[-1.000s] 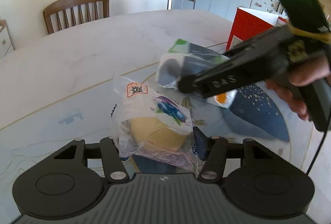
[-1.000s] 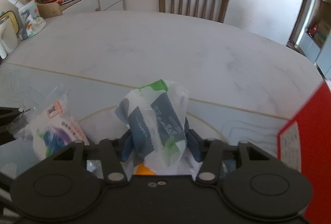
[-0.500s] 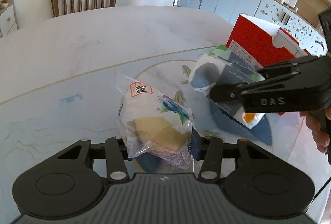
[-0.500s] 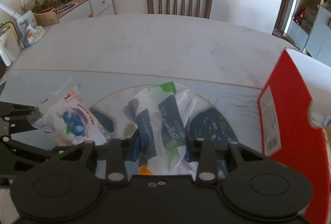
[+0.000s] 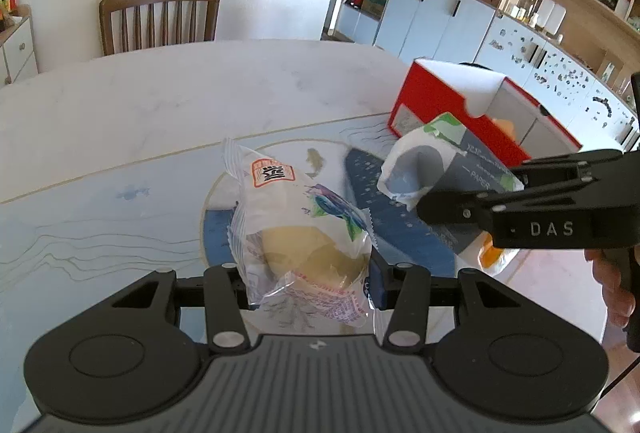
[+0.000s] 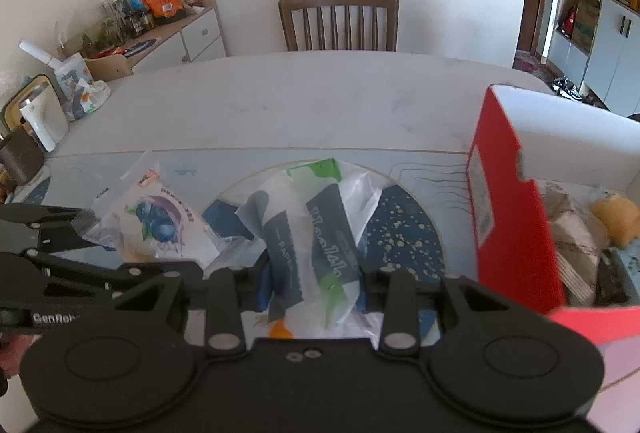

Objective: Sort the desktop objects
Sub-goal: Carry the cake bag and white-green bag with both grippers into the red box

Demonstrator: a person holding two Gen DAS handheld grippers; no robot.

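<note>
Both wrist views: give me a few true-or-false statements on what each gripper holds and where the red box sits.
1. The left gripper is shut on a clear bread bag. True.
2. The right gripper is open, with nothing in it. False: it is shut on a tissue pack.
3. The red box has its lid closed. False: it is open, with items inside.
4. A wooden chair stands at the table's far side. True.

A red box [image 5: 436, 113] sits on the marble table [image 5: 160, 101].
</note>
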